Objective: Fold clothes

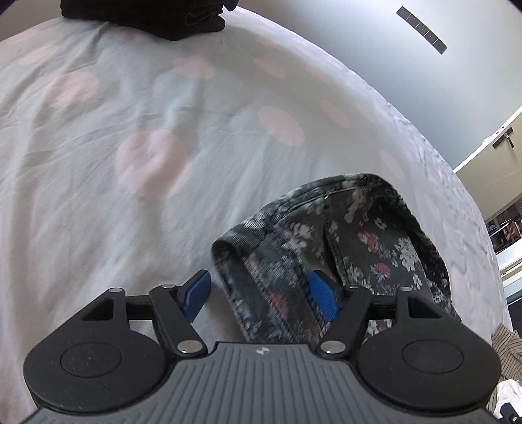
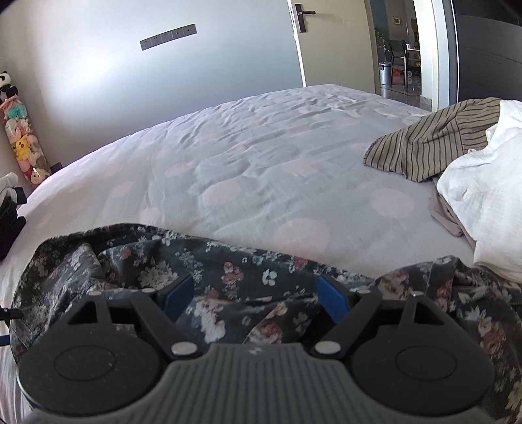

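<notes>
A dark floral garment (image 1: 342, 241) lies bunched on the bed; in the right wrist view it (image 2: 235, 274) stretches across the near edge. My left gripper (image 1: 261, 293) is open, its blue pads either side of the garment's folded left edge, the cloth between them. My right gripper (image 2: 257, 296) is open and low over the middle of the garment, cloth lying between its fingers.
The bed sheet (image 2: 261, 169) is pale with pink dots. A striped garment (image 2: 430, 140) and a white one (image 2: 483, 195) are heaped at right. Folded black clothes (image 1: 146, 16) sit at the far side. A wall and open door (image 2: 326, 39) lie beyond.
</notes>
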The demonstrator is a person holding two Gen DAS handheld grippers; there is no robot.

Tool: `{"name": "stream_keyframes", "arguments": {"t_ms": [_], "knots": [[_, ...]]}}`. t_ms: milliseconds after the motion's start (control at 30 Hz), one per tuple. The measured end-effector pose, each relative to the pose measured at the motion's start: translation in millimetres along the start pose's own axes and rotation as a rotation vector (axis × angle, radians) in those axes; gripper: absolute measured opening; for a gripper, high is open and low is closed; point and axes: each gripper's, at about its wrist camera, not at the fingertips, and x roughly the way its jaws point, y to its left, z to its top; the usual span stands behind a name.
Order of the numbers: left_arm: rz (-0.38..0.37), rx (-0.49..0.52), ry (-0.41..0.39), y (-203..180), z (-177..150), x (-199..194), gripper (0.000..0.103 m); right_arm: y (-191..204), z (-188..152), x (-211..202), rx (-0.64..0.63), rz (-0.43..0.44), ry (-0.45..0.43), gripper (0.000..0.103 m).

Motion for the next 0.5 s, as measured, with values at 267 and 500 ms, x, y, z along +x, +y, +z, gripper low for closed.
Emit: {"name": "stream_keyframes", "arguments": {"t_ms": [267,500], "knots": [[-0.001,0.058,-0.022,-9,-2,6,0.036,-88,50,61,0.08,-0.04,0.238,0.078],[0.001,0.08,-0.058,-17,-1,1,0.027,-94,38,98,-0.044,0.044,0.415,0.051]]}}
